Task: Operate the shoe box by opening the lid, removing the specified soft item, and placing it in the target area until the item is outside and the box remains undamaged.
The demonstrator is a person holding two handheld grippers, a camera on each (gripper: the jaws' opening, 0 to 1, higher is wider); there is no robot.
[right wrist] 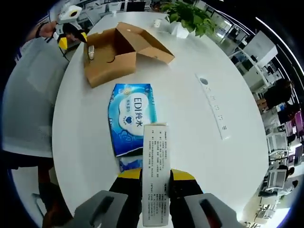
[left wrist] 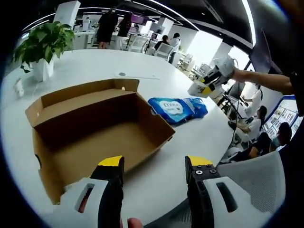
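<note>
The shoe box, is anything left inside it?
The shoe box looks empty: bare cardboard floor and walls. The blue wipes pack lies outside. The near corner is hidden behind the left gripper.

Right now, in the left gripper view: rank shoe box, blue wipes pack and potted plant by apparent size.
1. shoe box, largest by far, though it is also nearest the camera.
2. blue wipes pack and potted plant: they look alike, and the plant sits farther off, so I won't rank them.

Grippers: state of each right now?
Left gripper: open, holding nothing, just short of the open shoe box.
Right gripper: shut on a white printed pack, above the blue wipes pack.
</note>
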